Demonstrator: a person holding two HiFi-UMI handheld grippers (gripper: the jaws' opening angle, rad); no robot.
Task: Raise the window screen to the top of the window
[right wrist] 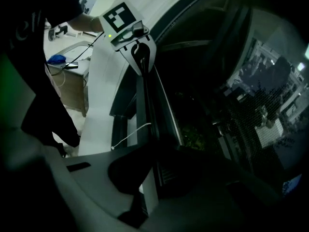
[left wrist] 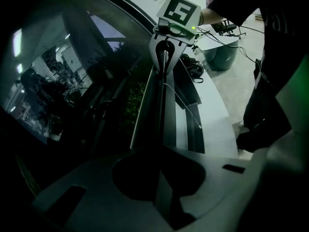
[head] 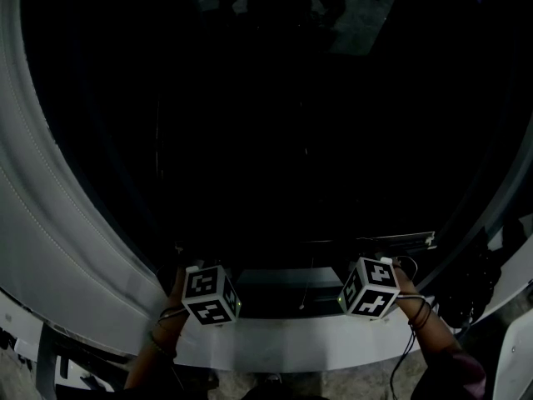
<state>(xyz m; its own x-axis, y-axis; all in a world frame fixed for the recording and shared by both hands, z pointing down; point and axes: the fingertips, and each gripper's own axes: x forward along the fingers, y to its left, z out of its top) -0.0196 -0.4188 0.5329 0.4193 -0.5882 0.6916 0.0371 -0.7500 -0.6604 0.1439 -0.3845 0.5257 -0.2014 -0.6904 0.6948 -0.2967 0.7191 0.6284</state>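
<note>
The window (head: 275,123) is dark, with a mesh screen faintly showing over the glass (right wrist: 256,115). The screen's dark bottom bar (left wrist: 159,105) runs low along the frame, just above the sill. My left gripper (head: 198,269) is shut on the bar's left part, and in its own view the bar leaves the jaws (left wrist: 161,197) edge-on. My right gripper (head: 376,263) is shut on the bar's right part (right wrist: 147,105). Each gripper view shows the other gripper at the bar's far end: the right gripper (left wrist: 165,57) and the left gripper (right wrist: 140,54).
A white sill (head: 291,340) curves below the bar. A thin white cord (left wrist: 186,105) lies across the inner frame. The person's dark-clothed body (left wrist: 270,81) stands close behind. A desk with cables (right wrist: 67,66) and a dark bin (left wrist: 219,57) sit in the room.
</note>
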